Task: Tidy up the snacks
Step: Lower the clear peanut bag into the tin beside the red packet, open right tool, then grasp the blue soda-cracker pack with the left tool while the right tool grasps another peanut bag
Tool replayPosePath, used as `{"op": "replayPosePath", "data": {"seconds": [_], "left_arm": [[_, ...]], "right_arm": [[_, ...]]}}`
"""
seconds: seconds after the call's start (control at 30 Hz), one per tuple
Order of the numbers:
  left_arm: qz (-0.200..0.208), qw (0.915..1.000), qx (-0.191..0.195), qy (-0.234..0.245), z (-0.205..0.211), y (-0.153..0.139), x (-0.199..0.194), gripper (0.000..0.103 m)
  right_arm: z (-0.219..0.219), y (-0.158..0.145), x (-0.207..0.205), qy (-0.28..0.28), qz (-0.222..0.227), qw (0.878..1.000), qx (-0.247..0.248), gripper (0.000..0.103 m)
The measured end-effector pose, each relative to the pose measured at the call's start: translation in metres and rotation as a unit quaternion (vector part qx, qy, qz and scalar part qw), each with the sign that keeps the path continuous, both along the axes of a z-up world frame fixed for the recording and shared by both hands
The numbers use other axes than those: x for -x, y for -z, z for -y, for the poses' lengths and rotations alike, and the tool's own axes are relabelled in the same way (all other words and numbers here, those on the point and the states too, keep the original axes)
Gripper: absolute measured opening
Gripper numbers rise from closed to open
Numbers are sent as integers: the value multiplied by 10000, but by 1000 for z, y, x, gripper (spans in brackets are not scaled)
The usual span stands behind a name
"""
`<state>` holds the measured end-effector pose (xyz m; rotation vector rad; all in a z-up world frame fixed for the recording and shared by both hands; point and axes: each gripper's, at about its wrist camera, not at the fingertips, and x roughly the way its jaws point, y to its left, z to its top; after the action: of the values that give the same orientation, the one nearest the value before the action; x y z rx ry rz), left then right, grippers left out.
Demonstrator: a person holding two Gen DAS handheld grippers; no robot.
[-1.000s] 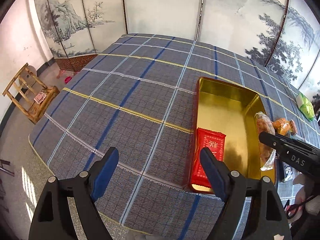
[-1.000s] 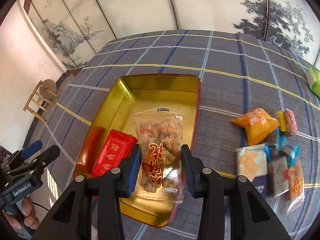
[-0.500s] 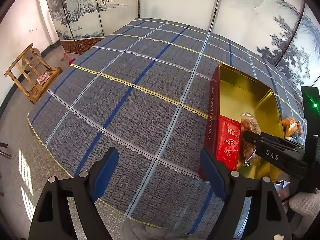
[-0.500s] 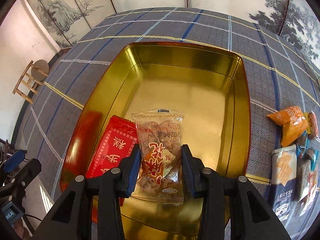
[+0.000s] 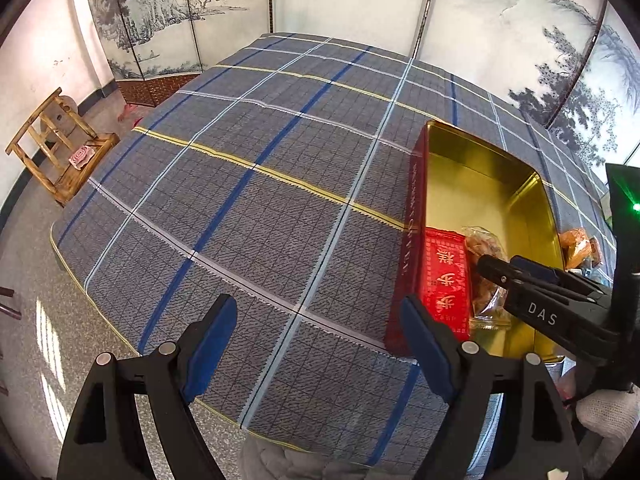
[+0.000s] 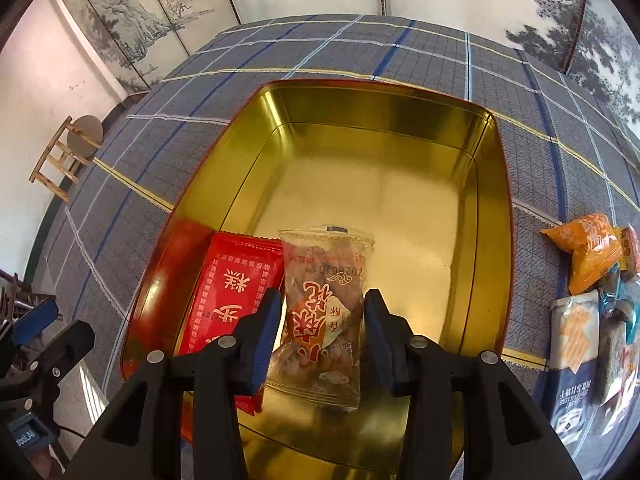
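Note:
A clear packet of fried snacks [image 6: 324, 312] lies on the floor of the gold tin [image 6: 380, 120], beside a red packet [image 6: 236, 292] at the tin's near left. My right gripper [image 6: 322, 298] straddles the clear packet. Its jaws are opening, and the blue pads stand just off the packet's sides. In the left wrist view the tin [image 5: 480, 160], the red packet [image 5: 446, 280] and the clear packet [image 5: 484, 240] show at the right, with the right gripper [image 5: 496, 266] reaching in. My left gripper [image 5: 318, 308] hangs open over the checked tablecloth, left of the tin, holding nothing.
Several loose snacks lie on the cloth right of the tin, among them an orange packet [image 6: 592, 248] and a white and blue packet [image 6: 572, 340]. The table's near edge [image 5: 120, 340] drops to the floor. A wooden chair [image 5: 52, 148] and a painted screen [image 5: 160, 20] stand beyond.
The right gripper came down into the tin with the clear packet, and its jaws have widened off it. The packet now rests beside the red one. The left gripper barely moved.

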<state>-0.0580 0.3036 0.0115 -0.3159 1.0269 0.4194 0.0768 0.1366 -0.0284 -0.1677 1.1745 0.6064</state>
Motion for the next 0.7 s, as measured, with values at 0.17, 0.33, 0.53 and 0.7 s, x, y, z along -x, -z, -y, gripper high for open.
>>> {"op": "replayPosePath", "data": {"seconds": [0.17,0.33,0.53,0.7], "left_arm": [[55,10000,26,41,10,-7,0,81],[207,9997,11,158,27,-21,-4,81],[279,9984,4,491,60,-32,-21,81],[205,9950,38,981,104,-32,-45,81]], "right_arm": [[11,-21,8,-94,231,9994,-252,57],[53,-51,14,-6,418,9962,-767,57],[150,-67,11,527,826,9935,-571,57],[230,-48,4,851,1067,9899,375,57]]}}
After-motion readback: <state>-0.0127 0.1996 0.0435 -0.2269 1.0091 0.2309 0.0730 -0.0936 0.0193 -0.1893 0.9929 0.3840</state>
